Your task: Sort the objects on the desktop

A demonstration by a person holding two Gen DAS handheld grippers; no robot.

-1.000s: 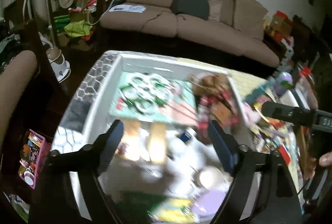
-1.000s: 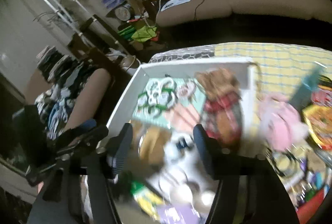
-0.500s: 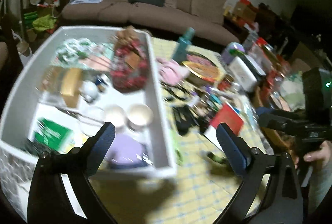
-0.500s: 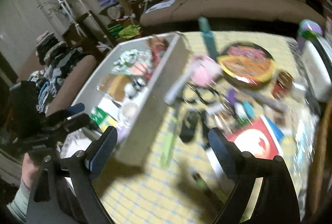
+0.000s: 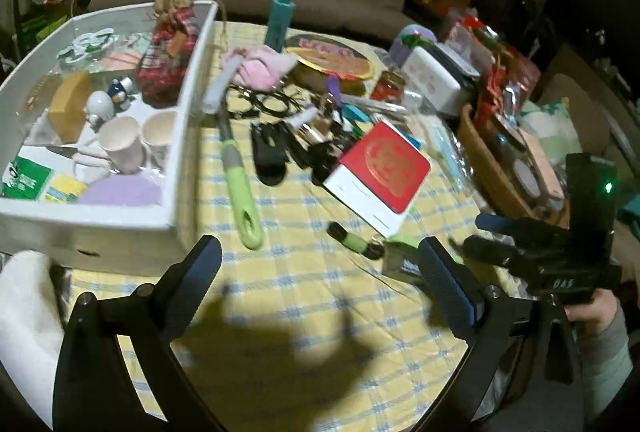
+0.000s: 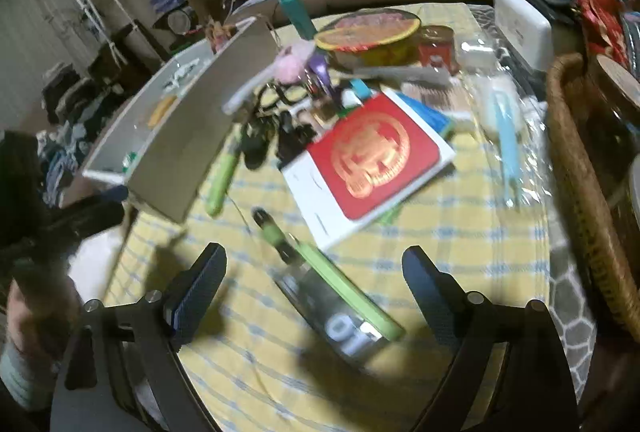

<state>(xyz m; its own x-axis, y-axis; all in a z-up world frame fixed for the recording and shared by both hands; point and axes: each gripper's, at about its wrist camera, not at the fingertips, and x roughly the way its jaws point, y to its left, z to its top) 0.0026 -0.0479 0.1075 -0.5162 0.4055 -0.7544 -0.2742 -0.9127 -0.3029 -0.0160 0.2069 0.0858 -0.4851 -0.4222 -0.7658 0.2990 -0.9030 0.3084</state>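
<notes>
With both tools held low over the yellow checked cloth (image 5: pixel 320 296), your left gripper (image 5: pixel 316 264) has its jaws spread wide, just opened further, nothing between them and nothing touched. Your right gripper (image 6: pixel 314 272) matches: jaws wide apart, just opened further, pads clear of everything; a green-edged clear case (image 6: pixel 344 308) lies on the cloth under the gap, blurred, contact not evident.

Just beyond the case: a small black-and-green stick (image 5: pixel 354 242). Past it, a red-and-white box (image 5: pixel 378 172) lies flat, tilted over the clutter behind. Left of the box, a green-handled tool (image 5: pixel 238 176) rests with its far end against the tray wall.

White tray (image 5: pixel 88 226), left side of the table, holds: purple pad (image 5: pixel 120 192), green packet (image 5: pixel 26 180), two cups (image 5: pixel 136 140), a yellow block (image 5: pixel 72 104), a small white figure (image 5: pixel 100 108), a plaid bundle (image 5: pixel 168 60).

Wicker basket (image 6: pixel 580 168), right side: contents too dim to name.

Farther back: pink cloth (image 5: pixel 262 66), teal bottle (image 5: pixel 280 16), round tin (image 5: pixel 328 58), white case (image 5: pixel 432 82).
</notes>
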